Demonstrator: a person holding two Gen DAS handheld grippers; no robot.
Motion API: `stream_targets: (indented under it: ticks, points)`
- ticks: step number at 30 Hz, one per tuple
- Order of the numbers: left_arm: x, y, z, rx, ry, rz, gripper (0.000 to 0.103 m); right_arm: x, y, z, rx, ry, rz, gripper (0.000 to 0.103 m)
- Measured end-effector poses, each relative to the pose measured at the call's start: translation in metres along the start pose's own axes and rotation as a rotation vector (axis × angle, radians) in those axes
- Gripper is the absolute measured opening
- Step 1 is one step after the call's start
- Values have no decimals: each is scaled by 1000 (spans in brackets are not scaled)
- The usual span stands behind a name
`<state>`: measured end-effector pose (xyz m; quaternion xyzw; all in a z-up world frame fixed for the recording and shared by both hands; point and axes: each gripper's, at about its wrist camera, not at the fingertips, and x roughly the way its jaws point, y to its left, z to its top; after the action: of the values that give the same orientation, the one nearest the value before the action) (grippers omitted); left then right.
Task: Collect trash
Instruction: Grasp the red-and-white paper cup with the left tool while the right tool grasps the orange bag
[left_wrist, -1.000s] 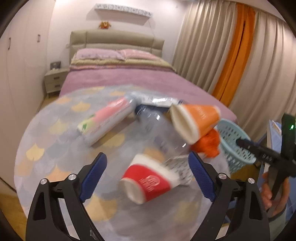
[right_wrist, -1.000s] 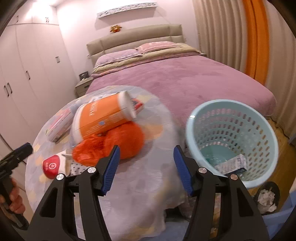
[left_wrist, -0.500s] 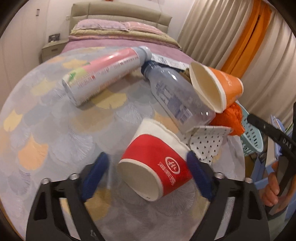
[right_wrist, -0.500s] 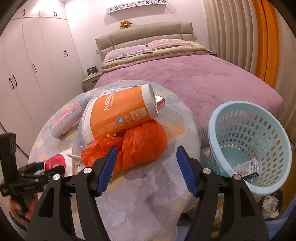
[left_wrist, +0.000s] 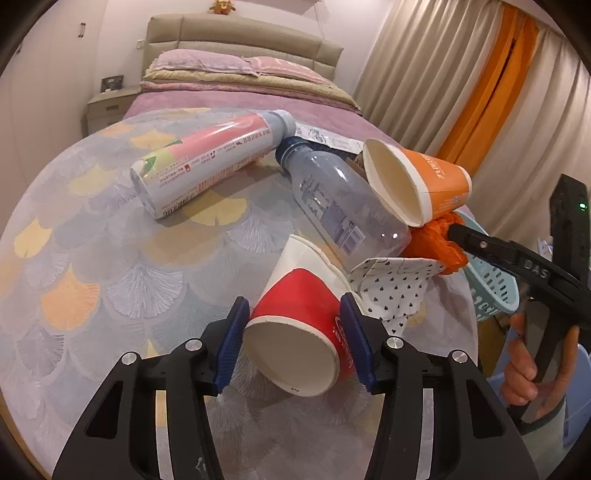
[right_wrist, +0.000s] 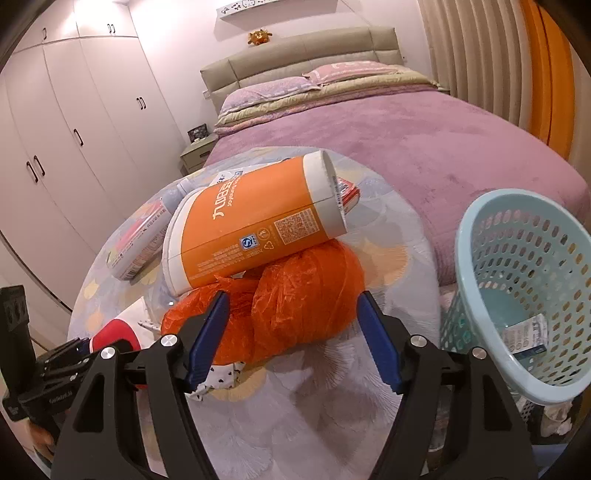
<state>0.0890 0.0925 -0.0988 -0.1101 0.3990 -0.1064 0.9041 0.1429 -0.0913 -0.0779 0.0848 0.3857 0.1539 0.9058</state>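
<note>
The left gripper (left_wrist: 295, 339) has come down and closed on the red cup (left_wrist: 301, 332) at the bottom centre of its view: a second ago its blue pads stood wide with the cup lying loose between them, and now both pads press the cup's sides near its base. That likely means the first grasp is made and the cup is ready to lift toward the basket (right_wrist: 524, 291), which sits at the right edge of the right view, just beside the table, with a small packet already in it.

The right gripper (right_wrist: 291, 336) has moved closer to the orange bag (right_wrist: 306, 306); its jaws stand apart, one on either side of the bag, not yet squeezing. The orange cup (right_wrist: 251, 225) lies on its side on top of the bag, so pulling the bag may tip it.

A clear bottle (left_wrist: 343, 210), a pink bottle (left_wrist: 210, 162) and a dotted napkin (left_wrist: 399, 288) also lie on the table (left_wrist: 92, 258), which is round and covered with a fan-patterned cloth. Behind it are a purple bed (right_wrist: 424, 136), white wardrobes at the left of the right view, and orange-and-beige curtains.
</note>
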Motion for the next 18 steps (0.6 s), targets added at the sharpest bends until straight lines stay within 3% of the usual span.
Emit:
stream_targets:
  ticks: [6,10,13,18]
  points:
    - [-10,-2,0,1,-25,-1,47,16,0,2,16,44,33,67]
    - [-21,1,4,-17,-53,-9,47,16,4,-1,-3,56,32,30]
    - [-28,0,10,-26,-78,-19,47,7,12,-1,-43,44,15,20]
    - [-41,-3,15,-16,-118,-27,47,-13,22,-6,-97,13,-6,14]
